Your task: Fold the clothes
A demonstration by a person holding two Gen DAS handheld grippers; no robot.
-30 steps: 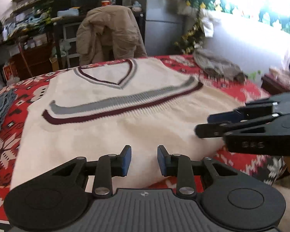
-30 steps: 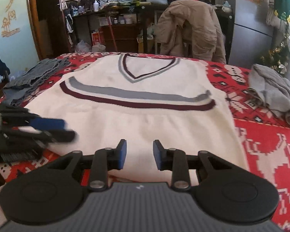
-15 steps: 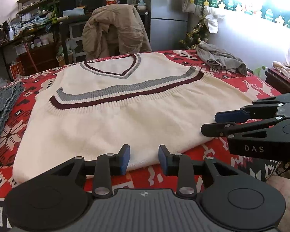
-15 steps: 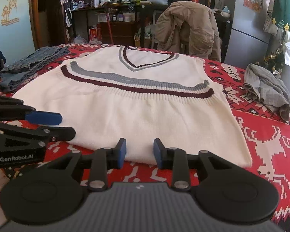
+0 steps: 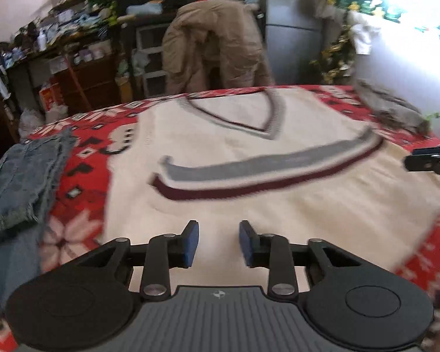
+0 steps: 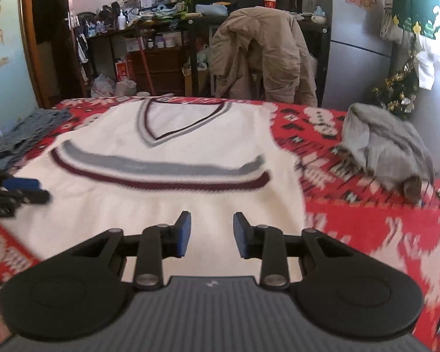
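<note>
A cream vest (image 5: pixel 249 199) lies flat and unfolded on the red patterned table (image 6: pixel 366 228), V-neck at the far end, grey and maroon stripes across the chest. The left claw (image 5: pixel 217 242) hovers above the vest's near left part, jaws apart and holding nothing. The right claw (image 6: pixel 210 234) hovers above the near right part, likewise apart and empty (both views are motion-blurred). Jeans (image 5: pixel 20 182) lie left of the vest; a grey garment (image 6: pixel 381 146) lies right, apart from it.
</note>
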